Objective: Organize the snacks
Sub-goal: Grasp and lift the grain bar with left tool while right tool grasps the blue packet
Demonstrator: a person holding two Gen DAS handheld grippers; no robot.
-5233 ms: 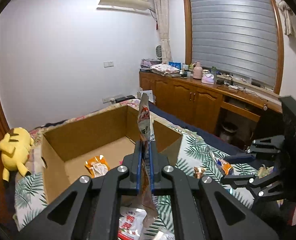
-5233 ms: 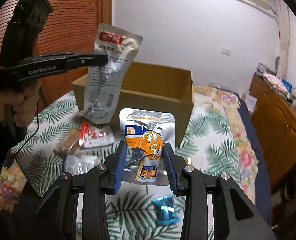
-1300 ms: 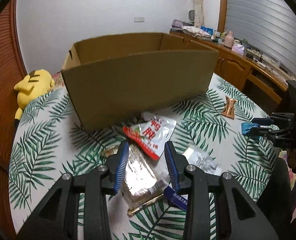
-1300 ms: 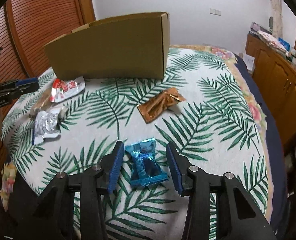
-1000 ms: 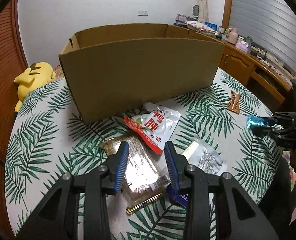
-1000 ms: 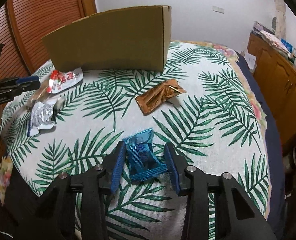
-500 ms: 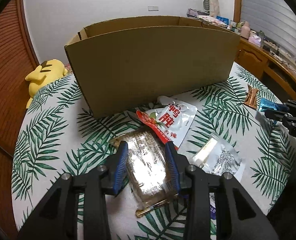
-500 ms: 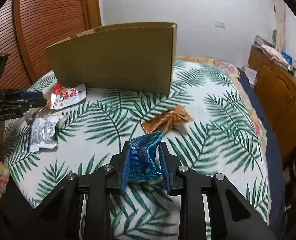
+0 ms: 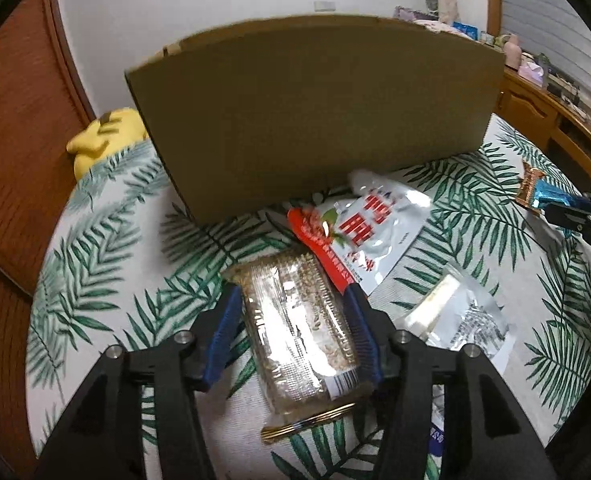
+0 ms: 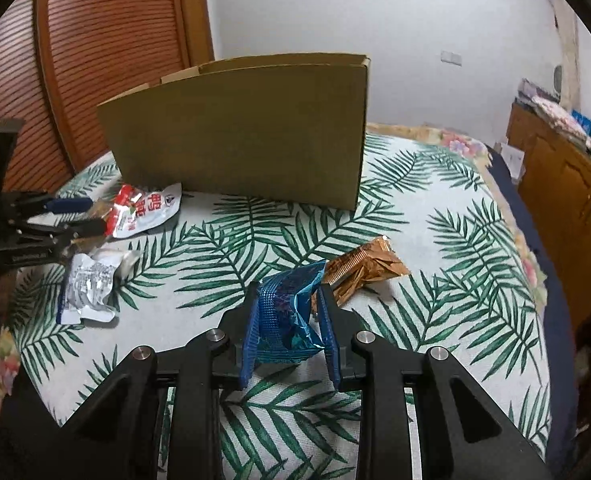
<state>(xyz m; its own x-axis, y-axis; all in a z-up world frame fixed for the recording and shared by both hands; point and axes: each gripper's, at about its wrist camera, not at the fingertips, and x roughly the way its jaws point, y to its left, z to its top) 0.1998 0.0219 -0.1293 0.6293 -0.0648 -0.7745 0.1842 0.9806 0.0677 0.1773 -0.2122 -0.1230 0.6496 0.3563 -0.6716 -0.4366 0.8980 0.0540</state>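
A brown cardboard box stands on the palm-leaf tablecloth; it also shows in the right wrist view. My left gripper is open, its jaws on either side of a clear sesame snack bar lying on the cloth. A red-and-white pouch lies beside it. My right gripper is shut on a blue foil snack, lifted off the cloth. A copper foil snack lies just beyond it.
A crumpled silver packet lies right of the left gripper, also seen in the right wrist view. A yellow plush toy sits left of the box. A wooden cabinet stands at right.
My right gripper closed on the blue foil snack and lifted it. My left gripper moved down and forward so its open jaws straddle the sesame bar.
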